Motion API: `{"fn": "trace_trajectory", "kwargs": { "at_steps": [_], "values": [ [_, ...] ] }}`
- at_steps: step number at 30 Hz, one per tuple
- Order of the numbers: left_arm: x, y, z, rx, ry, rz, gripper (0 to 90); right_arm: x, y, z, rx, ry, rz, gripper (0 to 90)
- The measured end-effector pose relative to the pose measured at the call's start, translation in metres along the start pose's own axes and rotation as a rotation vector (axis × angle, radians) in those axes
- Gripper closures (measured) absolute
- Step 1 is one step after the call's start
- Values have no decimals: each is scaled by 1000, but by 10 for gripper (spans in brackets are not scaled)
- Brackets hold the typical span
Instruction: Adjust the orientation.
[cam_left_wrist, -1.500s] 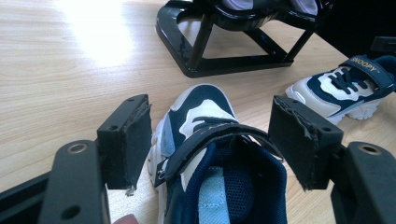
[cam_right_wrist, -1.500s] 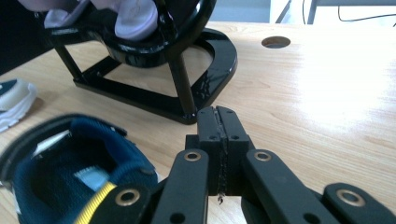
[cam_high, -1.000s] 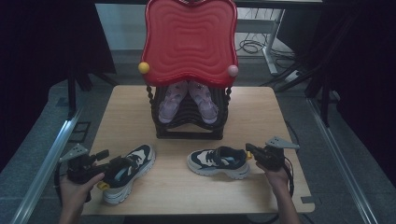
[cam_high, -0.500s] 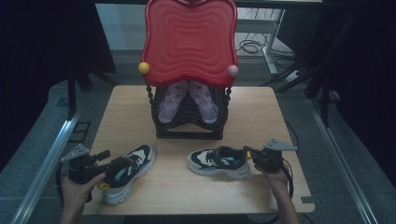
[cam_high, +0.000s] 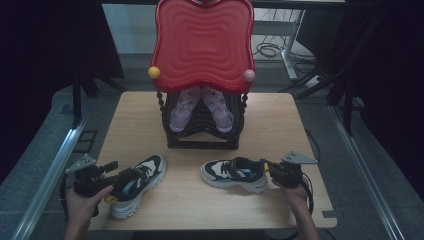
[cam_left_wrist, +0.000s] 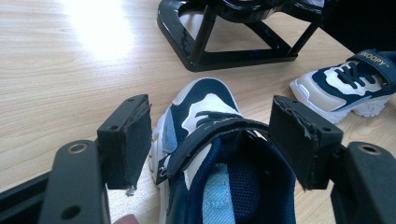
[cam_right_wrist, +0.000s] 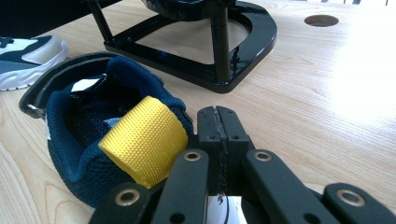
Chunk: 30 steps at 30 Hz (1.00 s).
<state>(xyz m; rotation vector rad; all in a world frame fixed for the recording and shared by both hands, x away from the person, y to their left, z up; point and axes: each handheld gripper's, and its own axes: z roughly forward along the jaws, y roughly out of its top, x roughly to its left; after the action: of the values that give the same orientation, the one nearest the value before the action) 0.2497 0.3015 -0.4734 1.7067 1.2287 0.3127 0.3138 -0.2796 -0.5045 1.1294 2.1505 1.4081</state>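
Observation:
Two navy and white sneakers lie on the wooden table. In the high view my left gripper is at the heel of the left sneaker. In the left gripper view my left gripper stands open, and the collar and strap of that sneaker sit between its pads without touching them. My right gripper is at the heel of the right sneaker. In the right gripper view my right gripper is shut, pad on pad, just right of the sneaker's yellow heel loop.
A black shoe rack stands mid-table behind the sneakers, with a pair of pink shoes on it. A tall red wavy panel rises above it. The rack's base lies close ahead of both grippers. A round hole is in the tabletop.

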Motion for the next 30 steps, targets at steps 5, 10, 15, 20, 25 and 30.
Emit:
{"fn": "trace_trajectory", "kwargs": {
  "at_steps": [5, 10, 15, 20, 25, 30],
  "values": [
    [1, 0, 0, 0, 0, 0, 304, 2, -1, -3, 0, -3, 0, 894],
    [2, 0, 0, 0, 3, -5, 304, 5, -4, -7, 1, -8, 7, 894],
    [2, 0, -1, -1, 2, -4, 304, 9, -9, -12, -9, -17, 19, 895],
    [2, 0, -2, -1, 5, -6, 304, 13, -12, -17, -13, -24, 21, 895],
    [3, 0, -1, 0, 5, -7, 305, 17, -15, -23, -17, -23, 22, 895],
    [2, -1, 0, 5, 3, -6, 305, 19, -16, -26, -19, -24, 16, 895]
  ]
}}
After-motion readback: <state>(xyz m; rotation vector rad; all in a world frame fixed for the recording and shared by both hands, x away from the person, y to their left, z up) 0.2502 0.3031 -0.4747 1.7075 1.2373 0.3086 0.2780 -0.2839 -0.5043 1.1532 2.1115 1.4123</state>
